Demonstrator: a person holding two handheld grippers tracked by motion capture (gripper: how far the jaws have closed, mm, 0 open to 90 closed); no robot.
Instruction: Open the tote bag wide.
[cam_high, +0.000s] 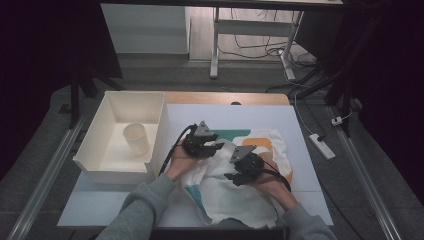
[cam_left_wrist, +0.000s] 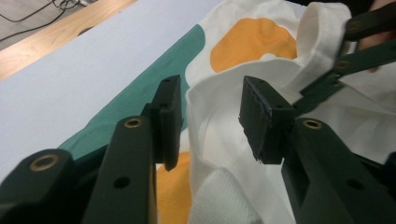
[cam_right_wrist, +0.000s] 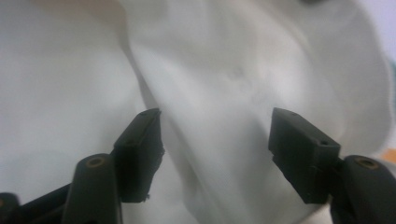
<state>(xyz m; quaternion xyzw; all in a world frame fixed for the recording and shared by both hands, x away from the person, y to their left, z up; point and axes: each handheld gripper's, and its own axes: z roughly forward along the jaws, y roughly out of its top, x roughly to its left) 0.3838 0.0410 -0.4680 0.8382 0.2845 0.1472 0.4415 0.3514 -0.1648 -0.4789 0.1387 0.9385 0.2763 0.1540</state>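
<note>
White table (cam_high: 125, 200) with rumpled cloth (cam_high: 235, 195) at centre, bin (cam_high: 115, 172) at nine o'clock. Left claw (cam_high: 220, 146) and right claw (cam_high: 229, 176) over cloth, both parted, gripping nothing.

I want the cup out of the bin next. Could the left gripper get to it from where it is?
Probably yes: the left gripper is open, and only the low wall of the white bin separates it from the cup.
</note>
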